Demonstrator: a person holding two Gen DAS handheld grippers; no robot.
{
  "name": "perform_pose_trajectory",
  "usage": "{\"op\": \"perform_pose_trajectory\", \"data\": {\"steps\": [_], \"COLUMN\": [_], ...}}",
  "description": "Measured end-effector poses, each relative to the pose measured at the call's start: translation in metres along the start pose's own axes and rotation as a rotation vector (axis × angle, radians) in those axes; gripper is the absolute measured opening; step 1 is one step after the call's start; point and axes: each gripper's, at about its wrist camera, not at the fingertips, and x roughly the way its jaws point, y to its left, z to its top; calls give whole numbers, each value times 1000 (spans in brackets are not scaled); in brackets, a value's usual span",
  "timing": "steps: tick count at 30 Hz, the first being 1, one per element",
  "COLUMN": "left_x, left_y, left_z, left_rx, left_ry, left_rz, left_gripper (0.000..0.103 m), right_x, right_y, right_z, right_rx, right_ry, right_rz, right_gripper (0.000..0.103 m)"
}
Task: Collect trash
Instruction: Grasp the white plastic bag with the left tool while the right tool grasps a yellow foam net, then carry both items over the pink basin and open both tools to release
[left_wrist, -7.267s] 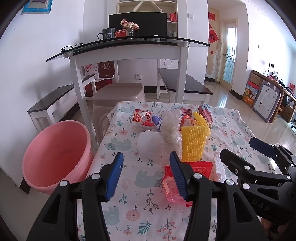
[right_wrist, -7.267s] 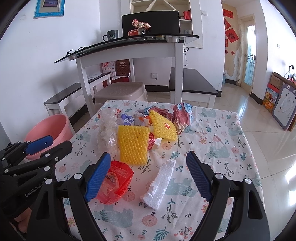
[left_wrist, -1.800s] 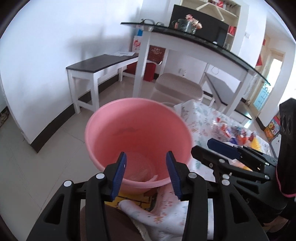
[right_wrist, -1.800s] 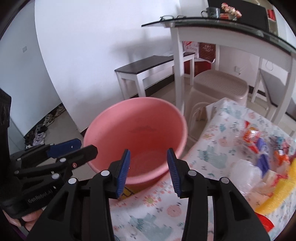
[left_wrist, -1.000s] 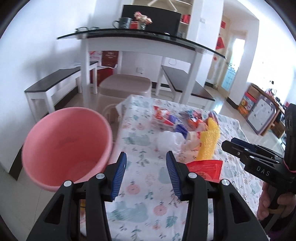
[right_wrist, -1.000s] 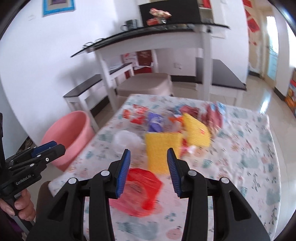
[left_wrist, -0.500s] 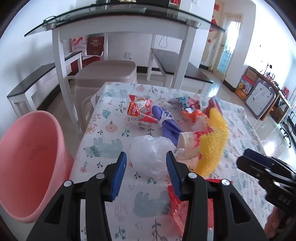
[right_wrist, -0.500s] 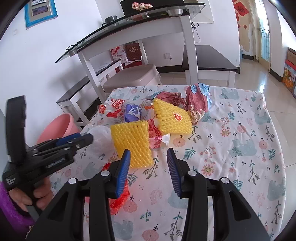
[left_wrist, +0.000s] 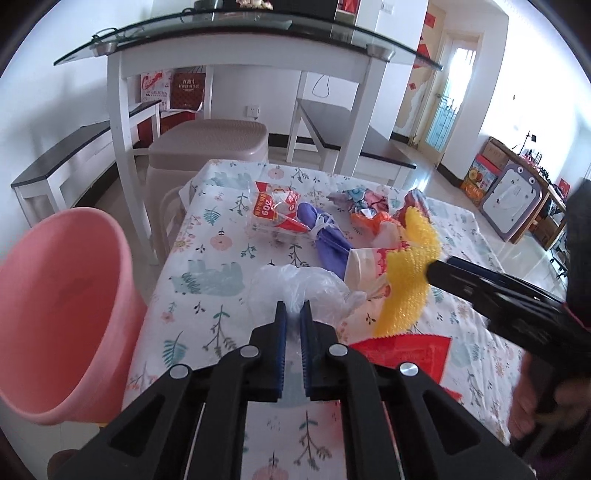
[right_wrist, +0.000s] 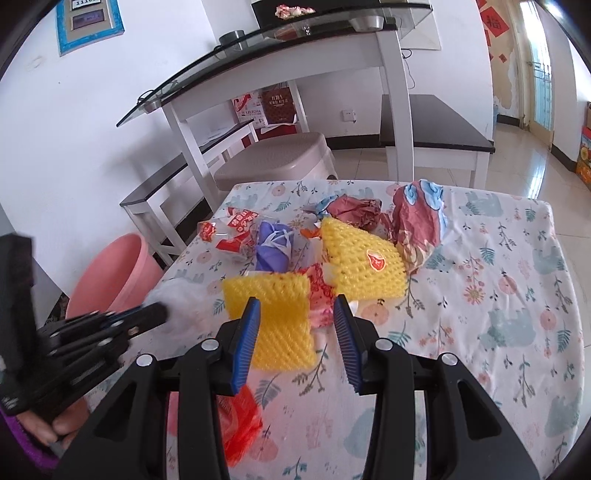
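My left gripper (left_wrist: 293, 305) is at the near edge of a crumpled clear plastic bag (left_wrist: 306, 280) on the flowered table (left_wrist: 207, 229). Its jaws are closing tight, and the blue pads pinch the film between them. My right gripper (right_wrist: 297, 300) hovers open over a flat yellow foam net (right_wrist: 273, 317), one finger on either side and nothing pressed. A second yellow net (right_wrist: 362, 258) lies behind it. A red wrapper (right_wrist: 236, 421) lies under the right gripper's body. Off the table's left edge stands the pink basin (left_wrist: 55, 314).
More trash is piled mid-table: a purple bag (left_wrist: 328, 236), a red-and-white snack packet (left_wrist: 273, 214) and crumpled reddish wrappers (right_wrist: 417, 218). A beige stool (left_wrist: 210, 147) and a white glass-topped desk (left_wrist: 236, 48) stand behind the table.
The left jaws went from wide apart to shut on the clear bag. Both grippers moved forward and down toward the trash; the right one now stands over the flat yellow net.
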Motion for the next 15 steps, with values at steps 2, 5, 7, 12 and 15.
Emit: {"op": "perform_pose_trajectory", "data": {"steps": [2, 5, 7, 12, 15], "left_x": [-8, -16, -20, -29, -36], "left_y": [2, 6, 7, 9, 11], "left_z": [-3, -5, -5, -7, -6], "left_rx": [-6, -22, -24, -31, -35], "left_ry": [-7, -12, -15, -29, -45], "left_rz": [-2, -3, -3, -4, -4], "left_gripper": [6, 6, 6, 6, 6], "right_x": [6, 12, 13, 6, -11], "right_y": [-1, 1, 4, 9, 14], "right_z": [2, 2, 0, -3, -4], "right_rx": [8, 2, -4, -25, -40], "right_ry": [4, 10, 18, 16, -24], "right_rz": [19, 20, 34, 25, 6], "right_gripper": [42, 42, 25, 9, 9]}}
